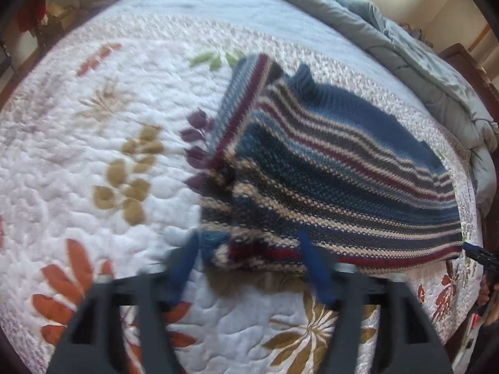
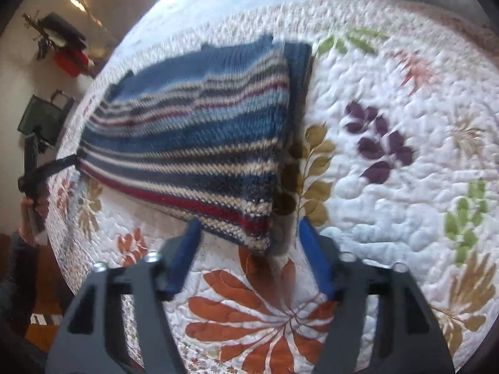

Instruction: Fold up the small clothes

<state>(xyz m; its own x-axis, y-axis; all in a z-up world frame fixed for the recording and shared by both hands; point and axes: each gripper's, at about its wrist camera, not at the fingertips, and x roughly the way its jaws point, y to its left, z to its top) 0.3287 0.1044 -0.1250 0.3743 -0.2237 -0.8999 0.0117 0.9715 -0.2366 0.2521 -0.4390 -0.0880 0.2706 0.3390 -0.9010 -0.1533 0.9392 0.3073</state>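
Note:
A striped knitted sweater [image 1: 327,168] in blue, dark red and cream lies folded on the white quilt [image 1: 93,162] with leaf prints. My left gripper [image 1: 249,246] is open, and its blue fingertips stand on either side of the sweater's near left corner without pressing on it. The right gripper's tip [image 1: 480,255] shows at the sweater's right corner. In the right wrist view the sweater [image 2: 193,143] stretches left, and my right gripper [image 2: 249,233] is open with the near right corner between its fingers. The left gripper [image 2: 53,168] is at the far corner, held by a hand [image 2: 28,205].
A grey-blue duvet [image 1: 421,56] is bunched along the far side of the bed, beside a dark wooden bed frame [image 1: 461,59]. Past the bed's left edge stand a black object [image 2: 43,118] and a red item [image 2: 70,59] on the floor.

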